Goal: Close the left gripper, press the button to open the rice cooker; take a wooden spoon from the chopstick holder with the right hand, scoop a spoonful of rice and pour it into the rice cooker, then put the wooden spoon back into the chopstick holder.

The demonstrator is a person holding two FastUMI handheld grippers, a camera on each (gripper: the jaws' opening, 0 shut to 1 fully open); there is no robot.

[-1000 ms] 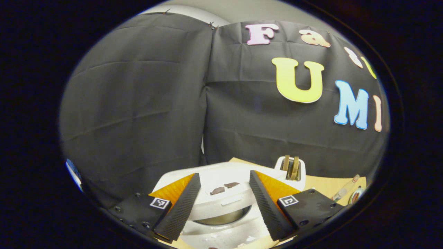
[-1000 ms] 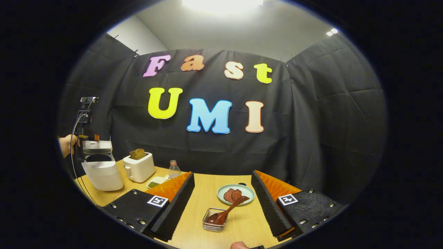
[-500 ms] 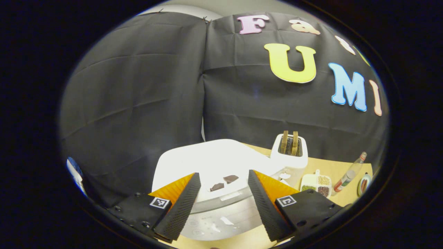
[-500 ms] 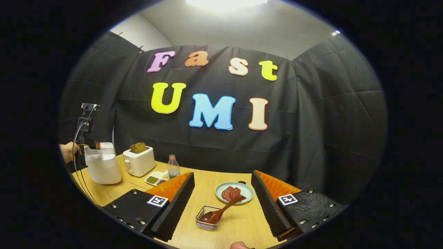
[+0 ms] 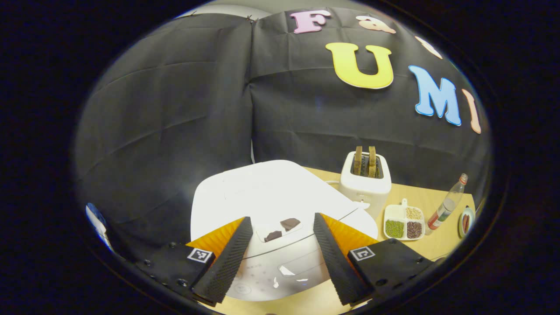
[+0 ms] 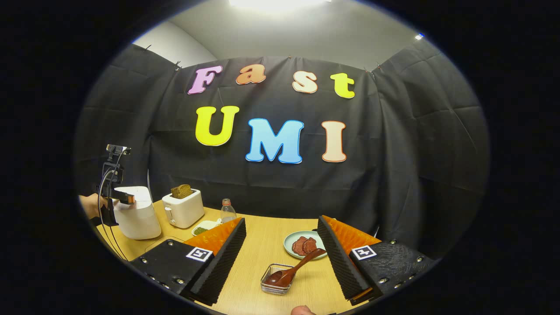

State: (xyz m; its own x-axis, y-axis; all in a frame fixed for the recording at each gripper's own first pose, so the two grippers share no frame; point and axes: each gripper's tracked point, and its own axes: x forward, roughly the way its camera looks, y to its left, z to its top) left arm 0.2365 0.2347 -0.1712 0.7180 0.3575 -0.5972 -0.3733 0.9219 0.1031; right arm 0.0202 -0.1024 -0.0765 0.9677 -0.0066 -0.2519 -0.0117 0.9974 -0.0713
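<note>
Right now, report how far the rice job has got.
The rice cooker lid, up a second ago, is down. The wooden spoon rests in the chopstick holder. Left gripper and right gripper are open, holding nothing. It looks finished, though rice in the pot cannot be seen.

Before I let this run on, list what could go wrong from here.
1. The left gripper hangs over the shut rice cooker with its jaws open; pressed like that, they may straddle the release instead of pushing it.
2. The wooden spoon leans in a low wire chopstick holder, with its handle toward the plate. A sideways pull by the right gripper could tip the holder or bump the plate.
</note>
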